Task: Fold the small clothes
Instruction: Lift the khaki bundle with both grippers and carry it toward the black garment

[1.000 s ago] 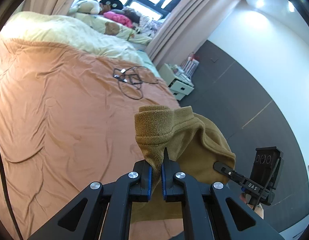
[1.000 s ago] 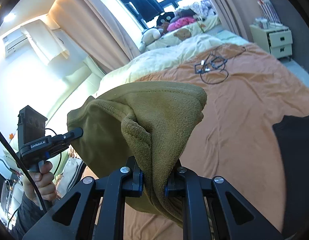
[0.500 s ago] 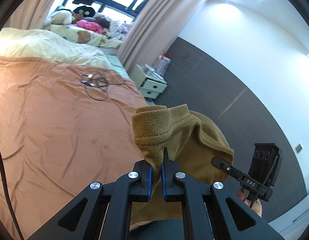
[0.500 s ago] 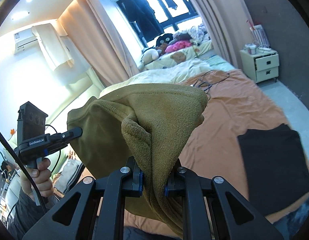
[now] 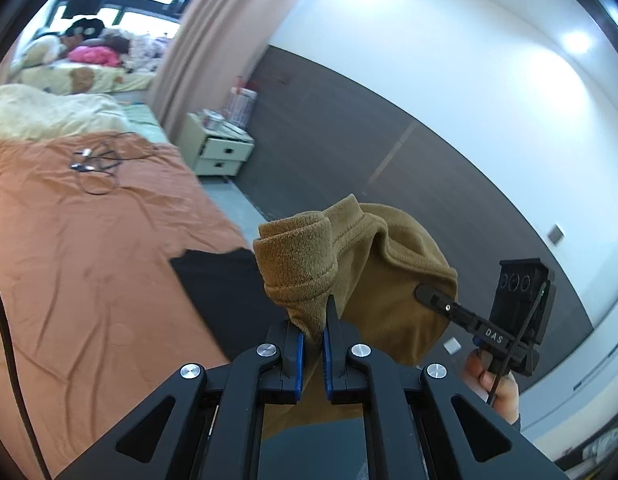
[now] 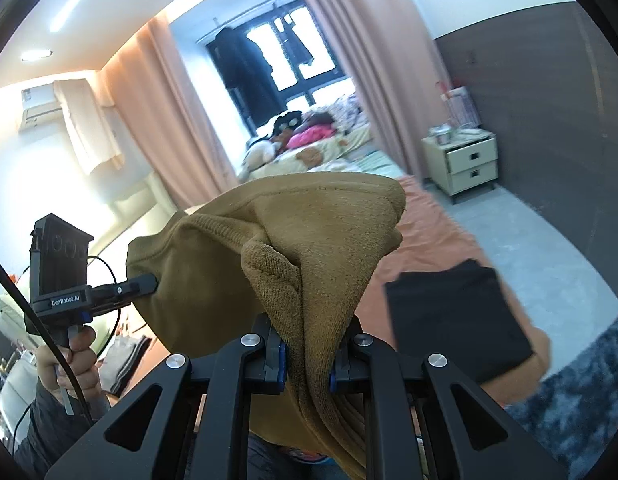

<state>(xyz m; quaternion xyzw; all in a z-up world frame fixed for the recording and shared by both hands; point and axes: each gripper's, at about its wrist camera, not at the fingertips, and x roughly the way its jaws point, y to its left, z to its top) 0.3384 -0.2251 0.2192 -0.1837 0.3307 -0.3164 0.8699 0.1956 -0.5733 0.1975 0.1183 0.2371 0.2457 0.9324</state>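
An olive-brown fleece garment [image 5: 373, 280] hangs in the air between my two grippers, above the near end of the bed. My left gripper [image 5: 313, 344] is shut on a rolled edge of it. My right gripper [image 6: 307, 356] is shut on another bunched edge of the same garment [image 6: 309, 240]. In the left wrist view the right gripper's finger [image 5: 437, 300] pinches the cloth's far side. In the right wrist view the left gripper's finger [image 6: 137, 286] does the same. The garment's lower part is hidden behind the gripper bodies.
An orange bed cover [image 5: 89, 260] lies below, with a folded black garment [image 5: 221, 292] near its corner, which also shows in the right wrist view [image 6: 453, 320]. Tangled cables [image 5: 93, 160] lie further up the bed. A nightstand [image 6: 465, 164] stands by the dark wall. A dark blue rug [image 6: 581, 392] covers the floor.
Both grippers have lifted and tilted up with the garment still held. The bed has dropped lower in both views, and the folded black garment has come into the left wrist view.
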